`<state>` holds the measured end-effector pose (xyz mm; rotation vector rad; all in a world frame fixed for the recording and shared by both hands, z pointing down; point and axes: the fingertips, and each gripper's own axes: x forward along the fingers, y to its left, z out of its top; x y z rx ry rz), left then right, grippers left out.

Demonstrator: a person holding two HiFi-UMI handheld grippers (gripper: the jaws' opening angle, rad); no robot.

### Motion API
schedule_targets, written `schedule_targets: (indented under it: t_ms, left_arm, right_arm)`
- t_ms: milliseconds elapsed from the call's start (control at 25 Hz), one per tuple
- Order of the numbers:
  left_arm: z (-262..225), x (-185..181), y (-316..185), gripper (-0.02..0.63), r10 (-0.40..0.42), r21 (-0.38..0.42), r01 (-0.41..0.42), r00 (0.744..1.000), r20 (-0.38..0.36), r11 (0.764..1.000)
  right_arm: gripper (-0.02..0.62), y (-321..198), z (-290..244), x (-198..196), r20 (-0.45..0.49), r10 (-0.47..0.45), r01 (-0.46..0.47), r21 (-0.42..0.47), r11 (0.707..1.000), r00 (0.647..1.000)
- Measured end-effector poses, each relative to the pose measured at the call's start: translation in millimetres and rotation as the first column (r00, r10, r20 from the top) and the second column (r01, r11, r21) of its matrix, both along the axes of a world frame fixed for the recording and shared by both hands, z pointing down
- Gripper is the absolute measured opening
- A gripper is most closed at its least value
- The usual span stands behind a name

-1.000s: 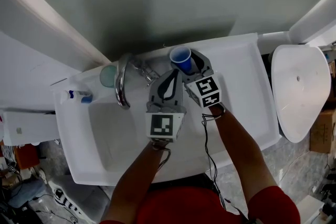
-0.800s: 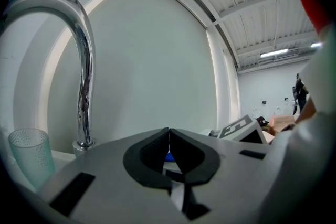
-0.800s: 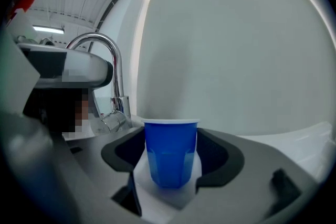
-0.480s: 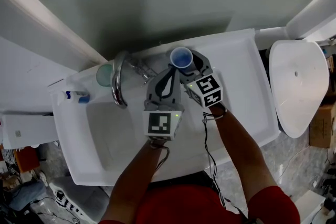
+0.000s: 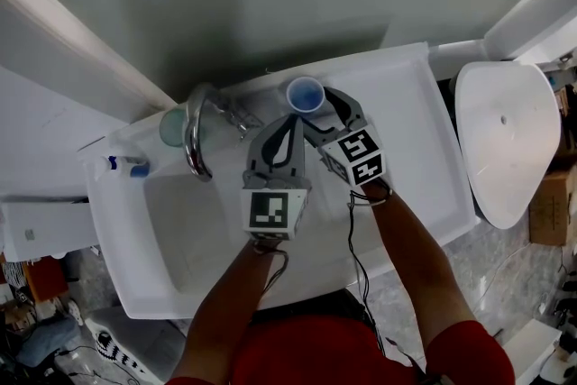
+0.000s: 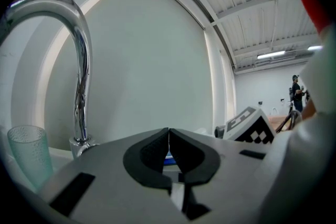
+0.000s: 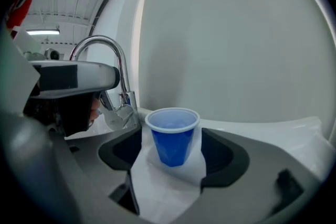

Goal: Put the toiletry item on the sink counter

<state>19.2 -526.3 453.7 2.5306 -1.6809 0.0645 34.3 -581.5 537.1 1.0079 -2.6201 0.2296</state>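
Note:
A blue plastic cup [image 5: 305, 95] [image 7: 173, 136] stands upright on the white sink counter [image 5: 416, 108], just right of the faucet. My right gripper [image 5: 321, 110] [image 7: 172, 150] straddles the cup and its jaws are opening. The cup sits between them with a gap on each side, and the pads do not press on it. My left gripper [image 5: 288, 127] [image 6: 169, 136] hovers beside it on the left, over the basin's back edge. Its jaws are shut with nothing between them.
A chrome arched faucet [image 5: 193, 138] [image 6: 79, 60] rises behind the basin [image 5: 185, 234]. A clear tumbler [image 5: 169, 127] [image 6: 29, 157] stands to its left. A small blue-and-white item [image 5: 128, 165] lies at the counter's left end. A white toilet lid [image 5: 500, 140] is at the right.
The right jaws have spread away from the blue cup, which now stands on the counter by itself. Both grippers have stayed almost in place.

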Motion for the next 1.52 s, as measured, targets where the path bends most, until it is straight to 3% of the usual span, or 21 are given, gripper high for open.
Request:
schedule_targets:
  t_ms: [160,320,680,880,960,1200,1520]
  left_arm:
    - [-7.9,-0.2,2.2,0.017,-0.002,0.014,0.002,1.000,-0.003,1.000]
    - [-13.1,-1.3,6.8,0.017,0.010,0.014,-0.010,1.000,-0.005,1.000]
    - [-31.1,3.4,35.9,0.017,0.070,0.041,-0.070,0.998,0.004,0.997]
    - [-53.7,4.2,59.7,0.017,0.118,0.089,-0.117,0.993,-0.001,0.989]
    - [-63.0,6.9,72.0,0.017,0.150,0.116,-0.150,0.989,0.008,0.982]
    - [-77.0,13.5,106.2,0.017,0.240,0.114,-0.237,0.971,-0.009,0.965]
    - [-98.7,16.7,135.0,0.017,0.302,0.149,-0.294,0.953,-0.028,0.944]
  right_arm:
    - [0.315,18.8,-2.4,13.3,0.030,0.010,-0.009,-0.016,1.000,1.000]
    - [0.313,43.6,-21.0,21.3,0.126,-0.019,0.022,-0.025,0.999,0.992]
    - [0.301,96.1,-84.5,19.6,0.240,-0.125,0.105,0.097,0.990,0.963]
    - [0.104,119.6,-116.6,23.9,0.243,-0.112,0.068,0.183,0.981,0.964]
    - [0.068,131.1,-125.9,24.0,0.241,-0.118,0.068,0.206,0.976,0.963]
    - [0.040,165.3,-150.3,20.6,0.255,-0.150,0.089,0.235,0.968,0.955]
    - [0.029,194.9,-166.7,19.7,0.247,-0.135,0.072,0.249,0.966,0.960]
